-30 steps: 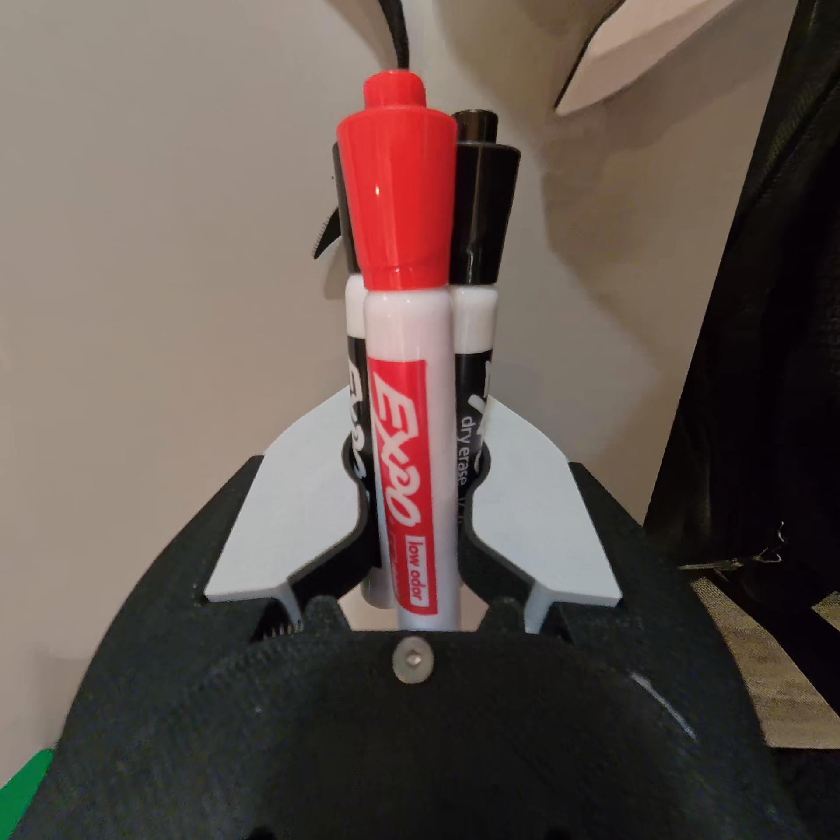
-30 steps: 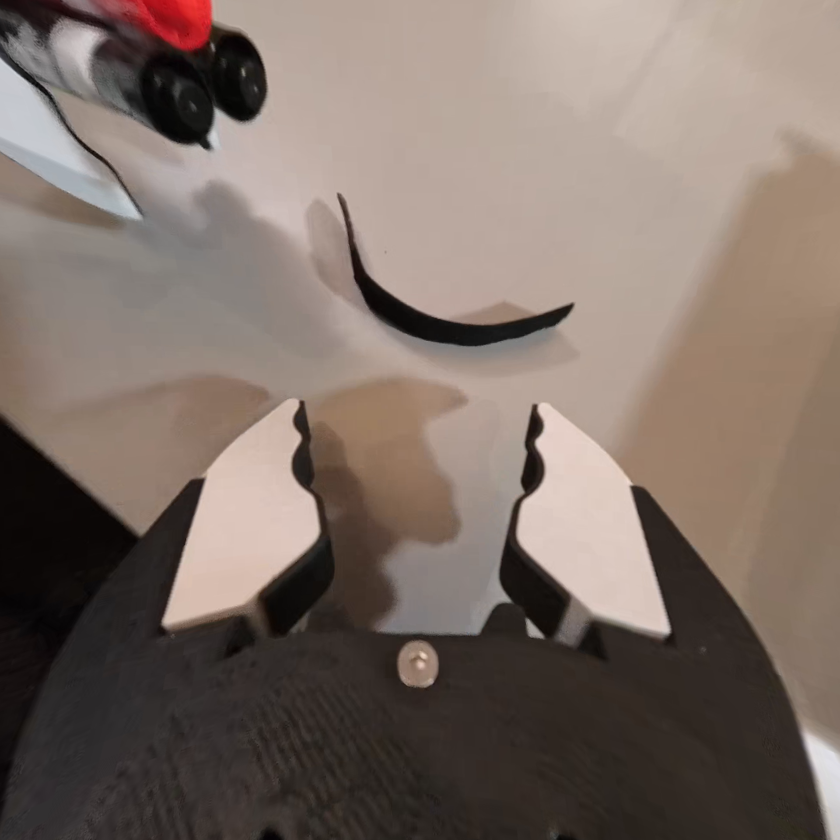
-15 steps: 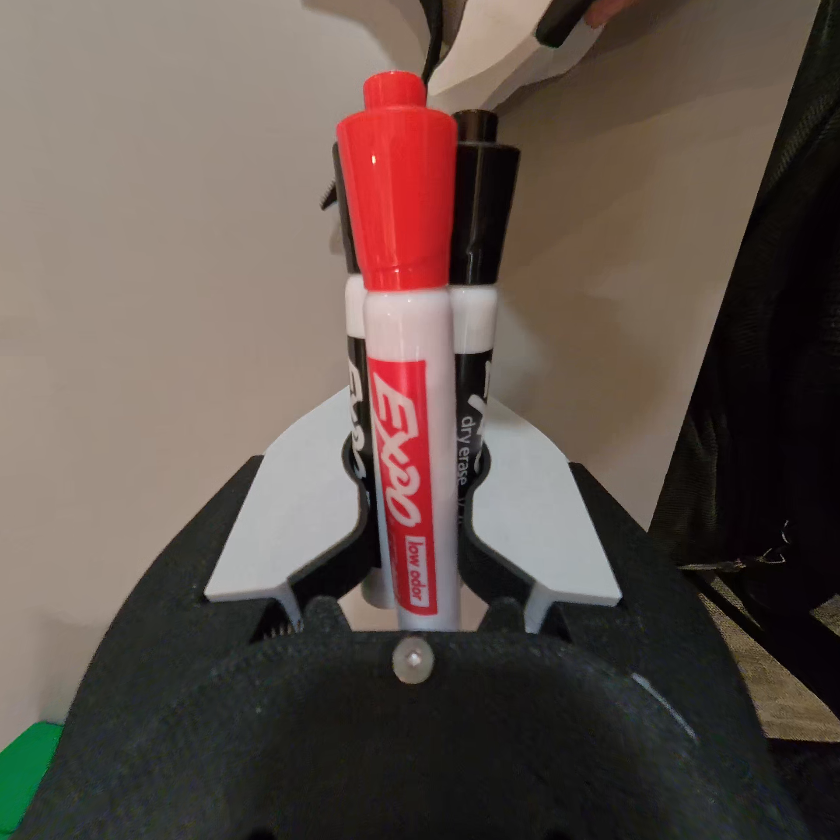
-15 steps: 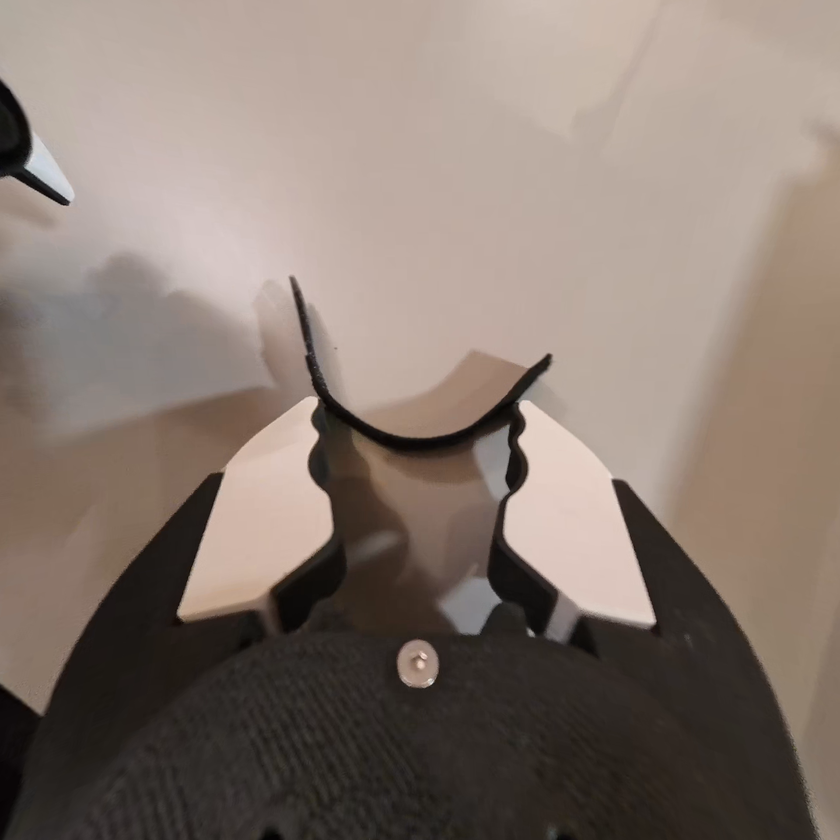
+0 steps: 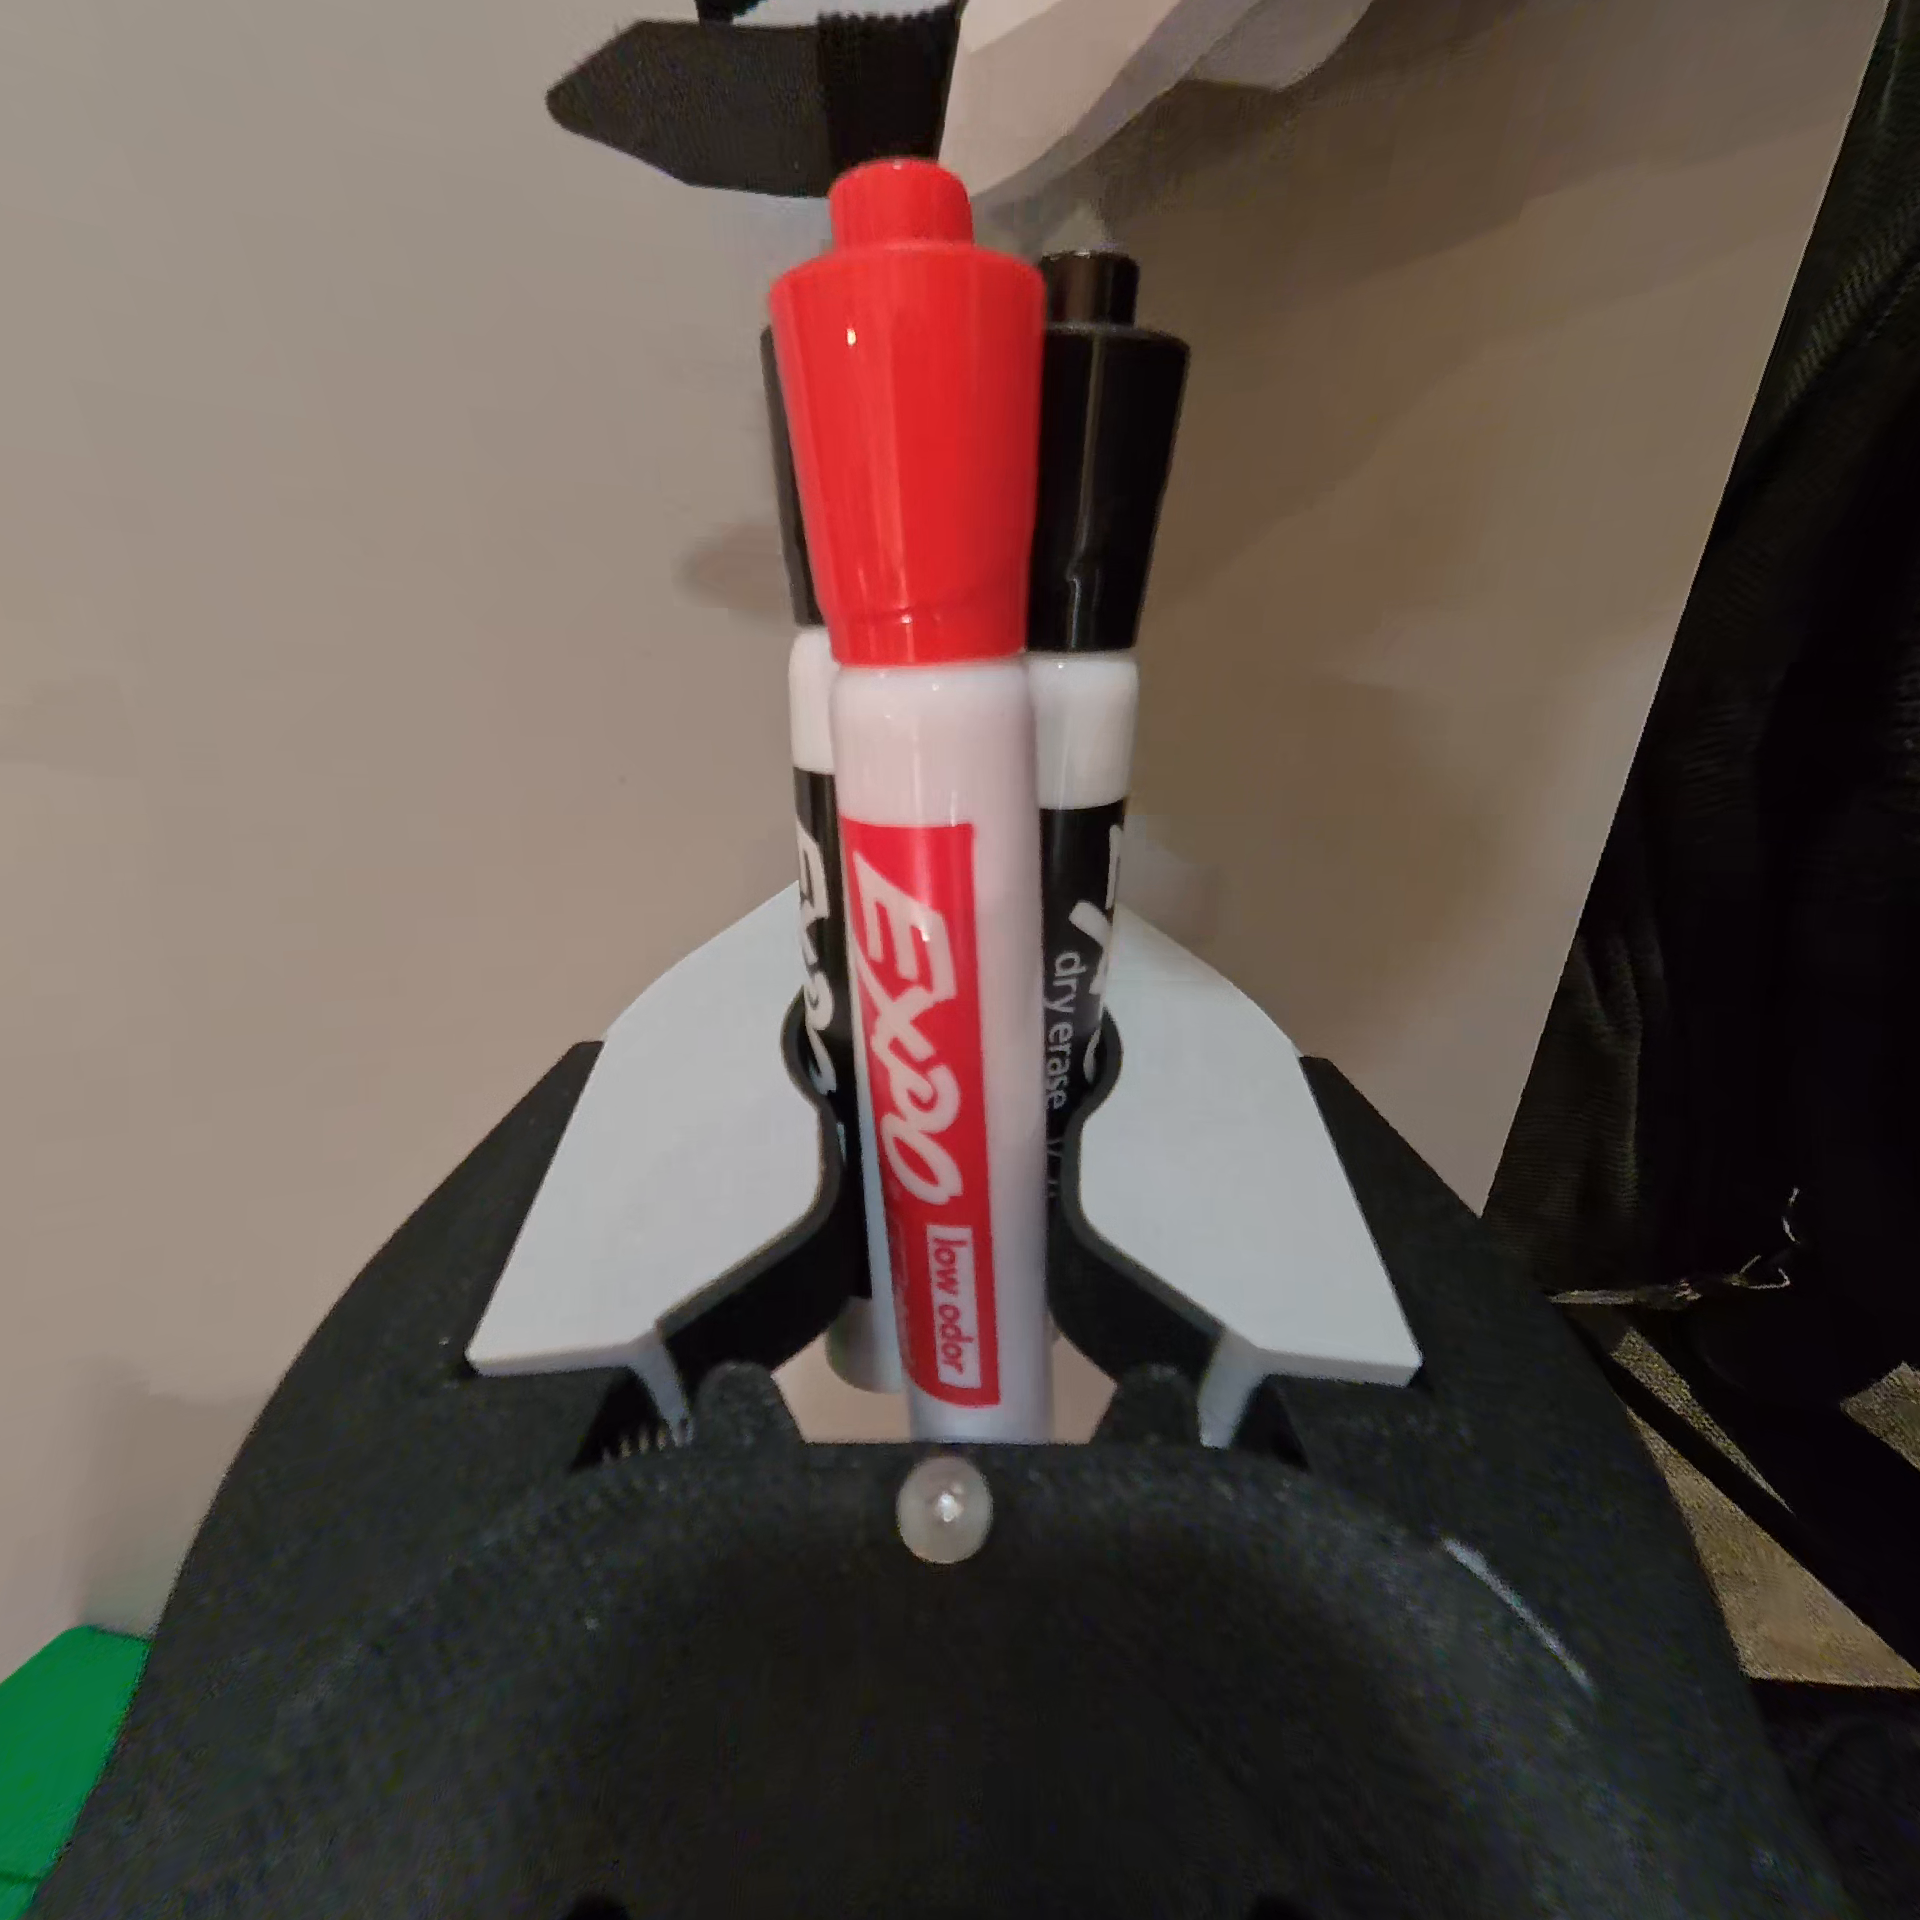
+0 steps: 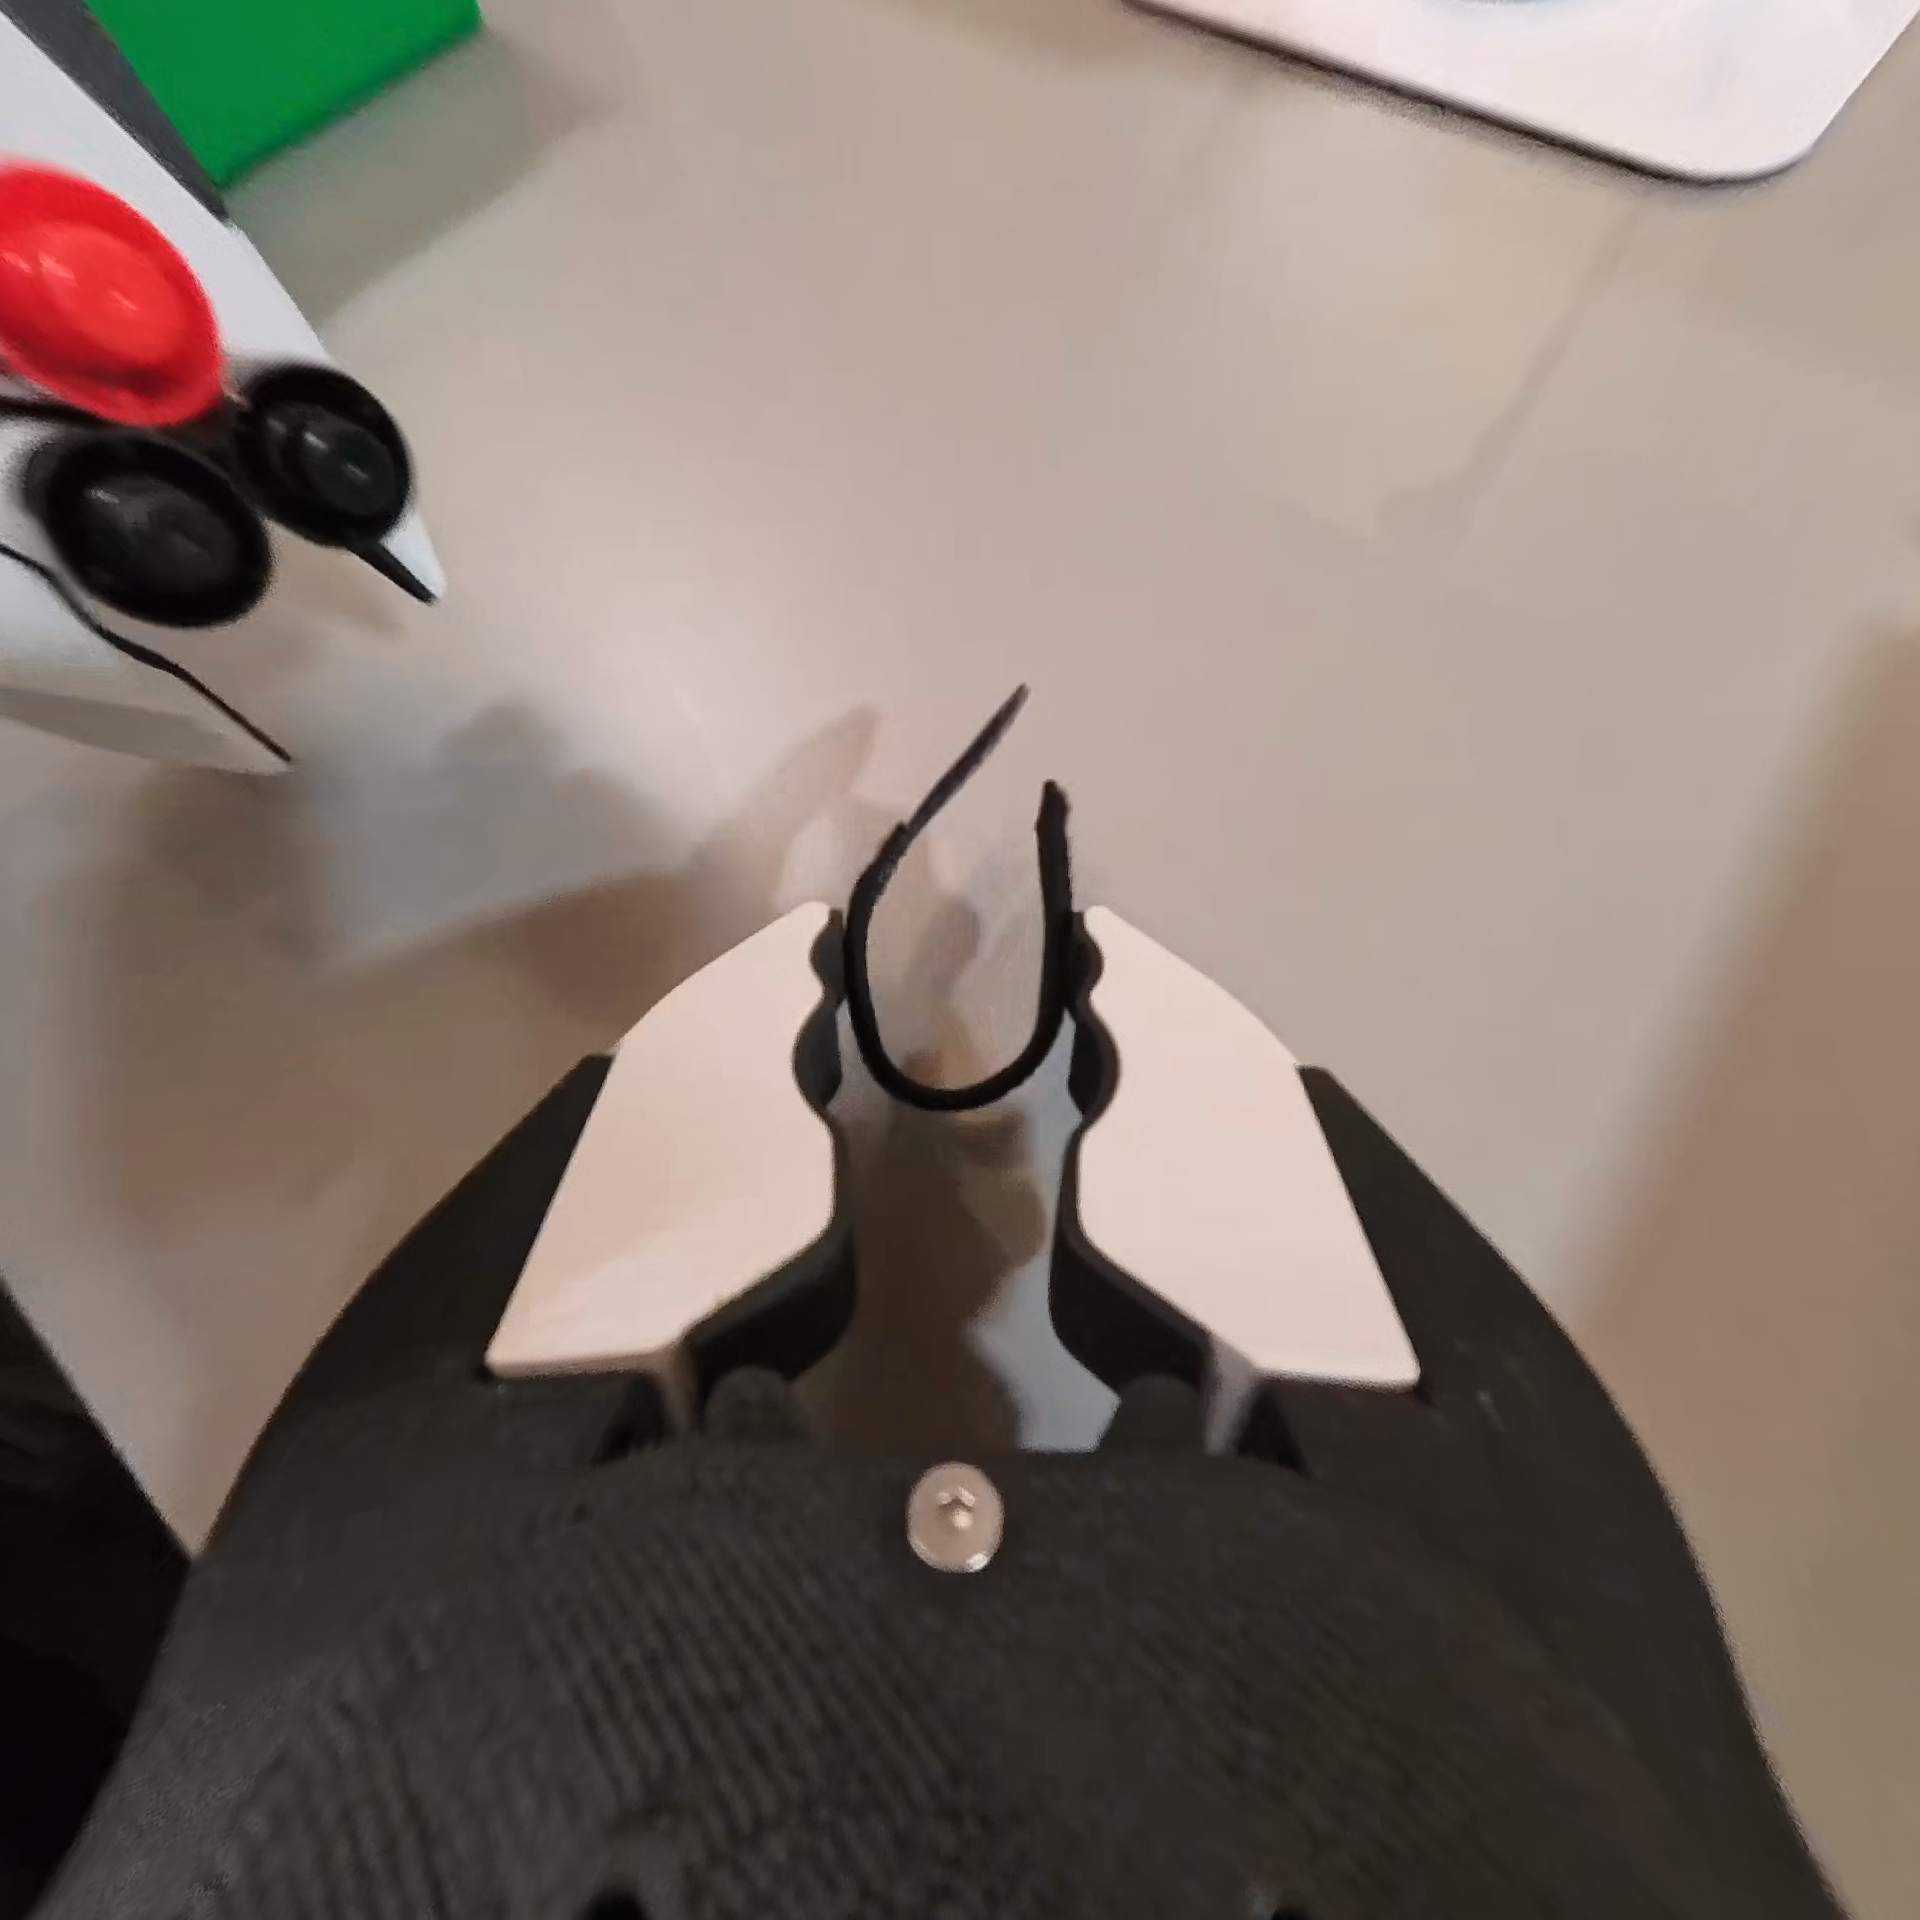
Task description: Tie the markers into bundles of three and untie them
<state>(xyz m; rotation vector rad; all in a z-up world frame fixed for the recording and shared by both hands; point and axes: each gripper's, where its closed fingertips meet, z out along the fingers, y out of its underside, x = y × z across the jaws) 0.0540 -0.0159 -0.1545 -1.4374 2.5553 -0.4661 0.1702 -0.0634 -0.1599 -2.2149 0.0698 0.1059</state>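
Markers (image 5: 940, 790) are sitting upright in our left hand-held gripper (image 5: 940, 1049): we are clamping three of them, a red-capped one in front and two black-capped ones behind it, their barrels pinched between the two pale fingers, their long axis running straight out along the fingers, caps away from us. No band is around them yet, as far as we can see. Our right hand-held gripper (image 6: 961, 997) is narrowed onto a black strap (image 6: 951, 997), which is bowing into a U between the fingertips with both free ends pointing forward; the jaws are not fully together, only as far as the strap allows. From the right wrist view the bundle's caps (image 6: 156, 457) are showing up and to the left, pointing roughly toward us, well apart from the strap and above the beige worktop (image 6: 1299, 520). We are judging the coming move as carrying the strap leftward, across the markers' long axis; the right hand is the nearer one to do that, since the left is busy holding. A green block (image 6: 281, 73) is lying farther off
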